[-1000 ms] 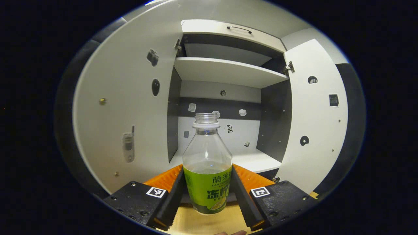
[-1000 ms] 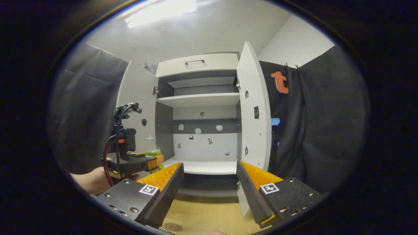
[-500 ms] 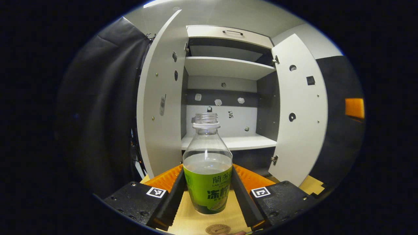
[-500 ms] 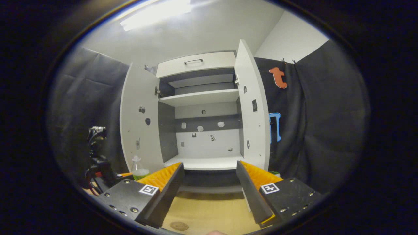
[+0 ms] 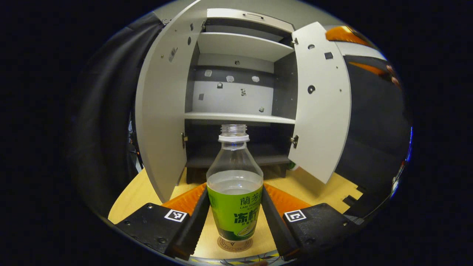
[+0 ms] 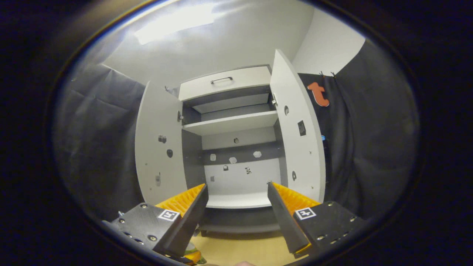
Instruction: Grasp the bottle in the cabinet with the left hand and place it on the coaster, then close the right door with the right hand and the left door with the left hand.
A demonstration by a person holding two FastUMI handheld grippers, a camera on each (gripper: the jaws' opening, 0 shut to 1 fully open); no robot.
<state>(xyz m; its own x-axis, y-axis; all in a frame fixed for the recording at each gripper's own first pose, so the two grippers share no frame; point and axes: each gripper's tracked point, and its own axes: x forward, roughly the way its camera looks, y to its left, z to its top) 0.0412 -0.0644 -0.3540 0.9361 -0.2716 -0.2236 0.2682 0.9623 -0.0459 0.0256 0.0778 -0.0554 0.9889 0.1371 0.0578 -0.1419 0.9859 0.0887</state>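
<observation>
The cabinet [image 5: 236, 92] stood wide open at twelve o'clock in the left gripper view, its left door [image 5: 162, 111] at ten and right door [image 5: 321, 99] at two. The wooden table [image 5: 140, 192] ran beneath it, dark cloth hanging around. The left gripper [image 5: 235, 214] pinched the uncapped bottle [image 5: 234, 192] by its label, upright, its base over the coaster [image 5: 234, 244] at six; contact I could not tell. Lowering straight down before letting go seemed wise, since the liquid could spill. The right gripper [image 6: 236, 214] hung spread and empty, facing the shelves.
</observation>
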